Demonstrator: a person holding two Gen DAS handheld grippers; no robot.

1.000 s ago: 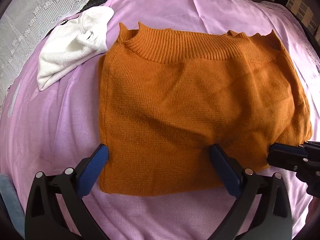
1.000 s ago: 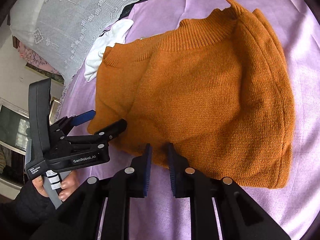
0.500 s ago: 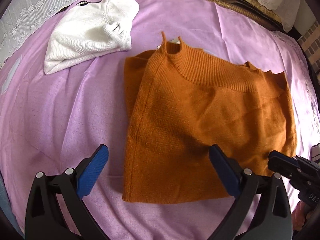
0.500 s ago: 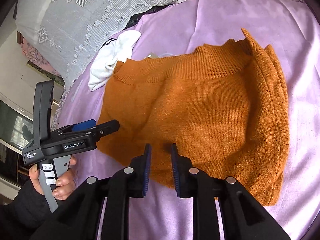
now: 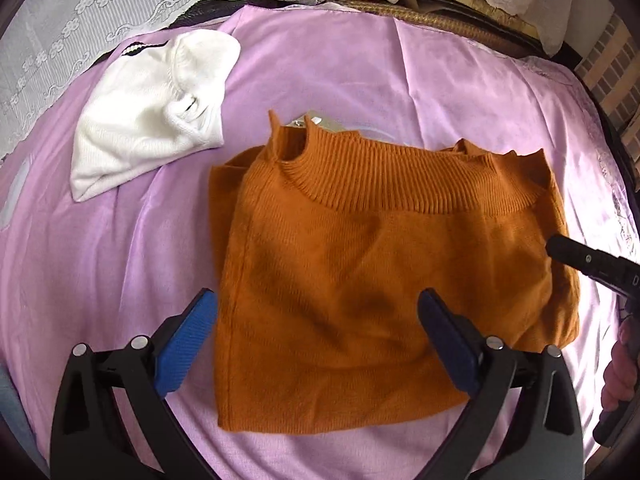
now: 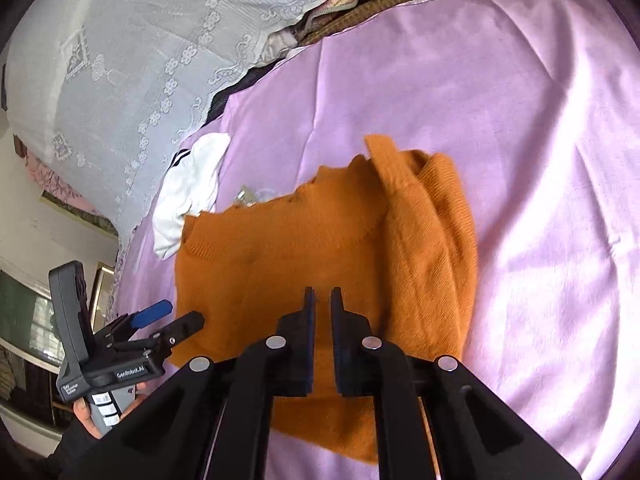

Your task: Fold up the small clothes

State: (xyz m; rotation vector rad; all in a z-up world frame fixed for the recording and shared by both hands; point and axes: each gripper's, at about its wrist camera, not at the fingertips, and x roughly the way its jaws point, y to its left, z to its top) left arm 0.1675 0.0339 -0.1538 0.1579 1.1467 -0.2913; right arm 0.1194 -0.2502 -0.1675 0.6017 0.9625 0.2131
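Observation:
An orange knit sweater (image 5: 360, 264) lies folded on the purple sheet (image 5: 120, 248), collar toward the far side. My left gripper (image 5: 316, 296) hovers wide open above its near half, touching nothing. In the right wrist view the sweater (image 6: 320, 248) fills the middle, and my right gripper (image 6: 322, 292) hangs over it. Its jaws are closing to a narrow gap with nothing between them. The left gripper (image 6: 182, 312) shows at the sweater's left edge, held by a hand. One right gripper finger (image 5: 560, 246) pokes in over the sweater's right side.
A white knit garment (image 5: 152, 116) lies crumpled at the sheet's far left. A clear plastic piece (image 5: 316, 122) peeks out behind the sweater's collar. Lace-covered bedding (image 6: 120, 80) and a woven edge (image 5: 420, 16) border the far side. Bare sheet (image 6: 540, 160) spreads to the right.
Both grippers have drawn back and up from the sweater, which now looks smaller and farther off. The right jaws have narrowed and hold nothing. The left stays wide open.

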